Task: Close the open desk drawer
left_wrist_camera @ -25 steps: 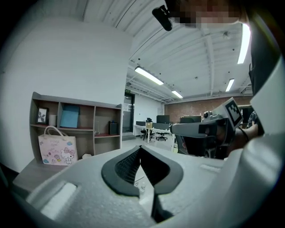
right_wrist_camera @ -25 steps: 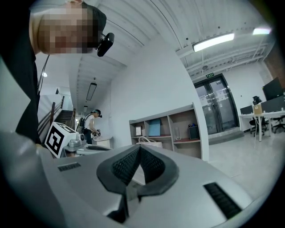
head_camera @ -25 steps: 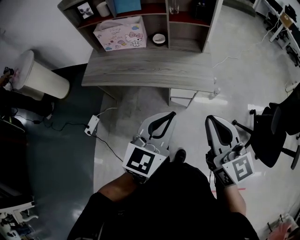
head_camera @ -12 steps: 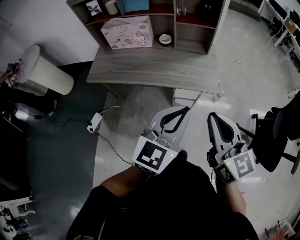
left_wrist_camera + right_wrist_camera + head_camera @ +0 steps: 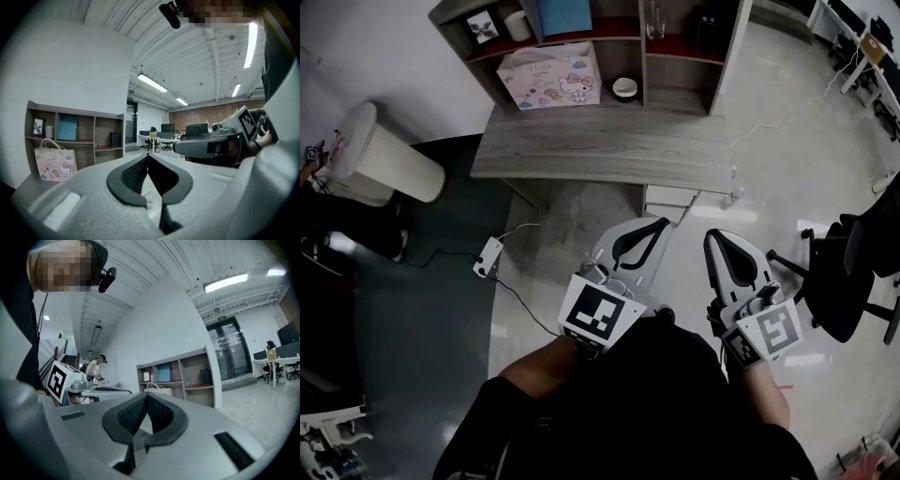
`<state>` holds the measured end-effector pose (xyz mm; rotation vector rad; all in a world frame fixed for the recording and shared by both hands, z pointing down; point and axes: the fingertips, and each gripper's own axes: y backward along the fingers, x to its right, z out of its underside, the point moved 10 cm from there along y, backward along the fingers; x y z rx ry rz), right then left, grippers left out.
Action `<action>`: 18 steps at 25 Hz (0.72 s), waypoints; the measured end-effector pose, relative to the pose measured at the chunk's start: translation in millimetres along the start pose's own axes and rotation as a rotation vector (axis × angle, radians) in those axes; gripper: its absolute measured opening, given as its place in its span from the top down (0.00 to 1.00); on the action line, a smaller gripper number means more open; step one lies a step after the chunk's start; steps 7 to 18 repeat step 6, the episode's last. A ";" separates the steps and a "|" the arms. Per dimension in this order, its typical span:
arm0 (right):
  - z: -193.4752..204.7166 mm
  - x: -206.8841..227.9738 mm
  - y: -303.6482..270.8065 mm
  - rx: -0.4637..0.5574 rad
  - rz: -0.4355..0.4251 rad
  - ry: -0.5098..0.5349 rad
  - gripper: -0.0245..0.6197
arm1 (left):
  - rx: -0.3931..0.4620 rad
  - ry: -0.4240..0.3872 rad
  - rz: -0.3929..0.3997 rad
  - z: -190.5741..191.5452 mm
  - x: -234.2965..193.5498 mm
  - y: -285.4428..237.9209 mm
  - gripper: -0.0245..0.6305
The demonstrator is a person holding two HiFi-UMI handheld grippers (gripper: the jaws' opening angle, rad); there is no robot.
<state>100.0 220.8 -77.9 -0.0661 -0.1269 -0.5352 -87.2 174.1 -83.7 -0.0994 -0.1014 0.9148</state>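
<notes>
While a pink bag (image 5: 551,75) and a bowl (image 5: 624,87) sit on the far grey desk (image 5: 600,150), its white drawer (image 5: 669,198) juts open under the right end. Only bare floor (image 5: 686,281) separates it from the left gripper (image 5: 662,226) and right gripper (image 5: 713,238), both closed on nothing. A white bin (image 5: 380,155) stands left, an office chair (image 5: 853,272) right.

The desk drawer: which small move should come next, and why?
Probably carry the left tongs forward and down to the front of the drawer. It juts out from under the desk, and both the left tongs and the right tongs are shut, empty and short of it.
</notes>
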 end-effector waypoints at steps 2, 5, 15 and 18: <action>0.8 -0.5 0.2 0.007 -0.003 0.002 0.95 | -0.001 -0.001 0.001 1.0 -1.1 0.4 0.95; 2.0 -1.2 -0.2 -0.009 0.020 -0.013 0.95 | -0.002 0.002 0.003 2.7 -2.6 1.8 0.95; 2.5 -1.3 -0.4 -0.017 0.030 -0.019 0.95 | -0.001 0.005 0.003 3.2 -3.1 2.2 0.95; 2.5 -1.3 -0.4 -0.017 0.030 -0.019 0.95 | -0.001 0.005 0.003 3.2 -3.1 2.2 0.95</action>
